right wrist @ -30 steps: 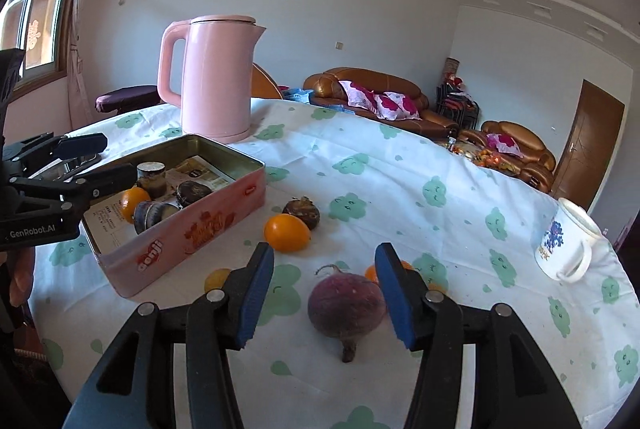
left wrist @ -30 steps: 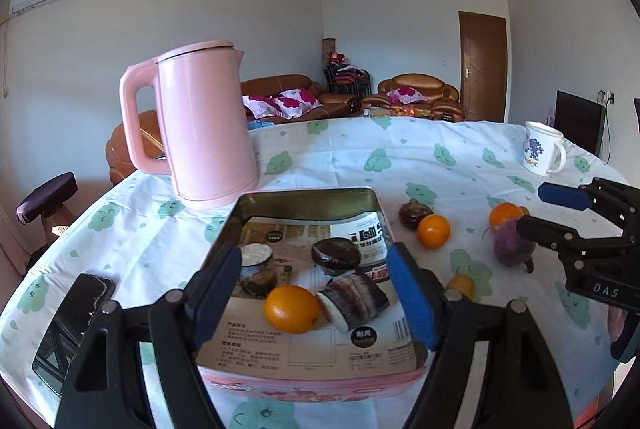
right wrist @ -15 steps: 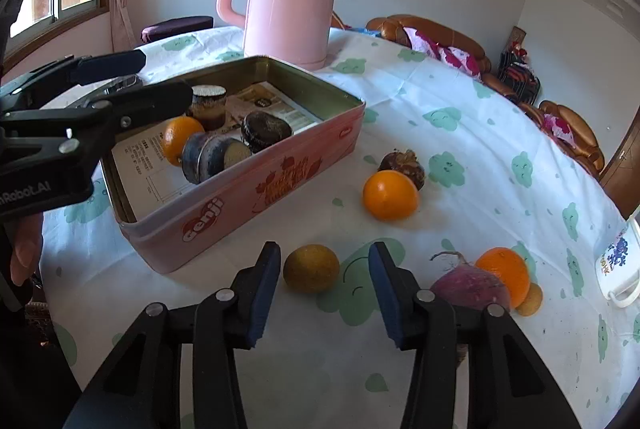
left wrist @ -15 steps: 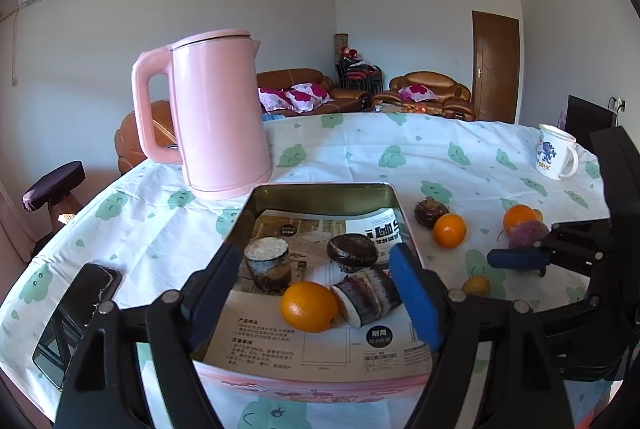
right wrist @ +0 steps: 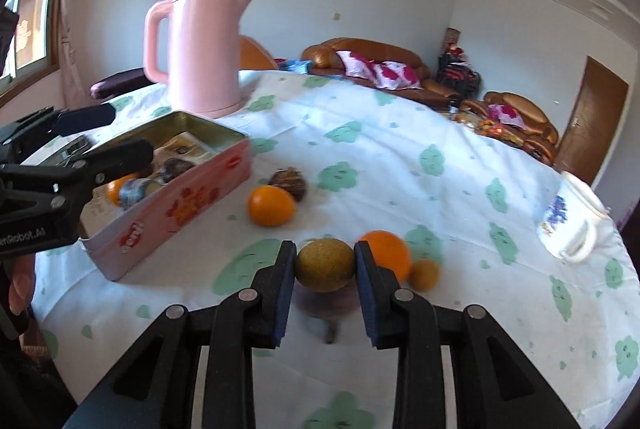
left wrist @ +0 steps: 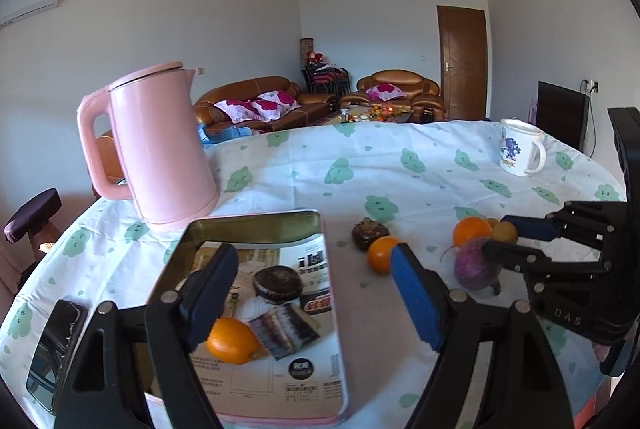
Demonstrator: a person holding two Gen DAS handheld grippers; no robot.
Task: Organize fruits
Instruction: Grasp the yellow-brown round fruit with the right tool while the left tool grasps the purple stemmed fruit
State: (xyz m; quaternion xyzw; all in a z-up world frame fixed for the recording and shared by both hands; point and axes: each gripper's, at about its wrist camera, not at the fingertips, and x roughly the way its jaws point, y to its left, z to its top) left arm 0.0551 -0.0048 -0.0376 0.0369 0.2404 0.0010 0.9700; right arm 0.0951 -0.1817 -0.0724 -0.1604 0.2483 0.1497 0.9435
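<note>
Round table (right wrist: 460, 189) is being covered by a white, green-patterned cloth; sofas (right wrist: 372, 65) are being shown upper right. Brown fruit (right wrist: 325, 264), lower centre, is being pinched by right gripper (right wrist: 325, 265), whose jaws have just been closing. Left gripper (left wrist: 312, 293) is being held spread over tin (left wrist: 256, 229).

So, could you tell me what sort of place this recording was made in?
Most likely a home living and dining room: a round table under a cloud-print cloth holds a pink kettle and a mug, with brown leather sofas behind.
</note>
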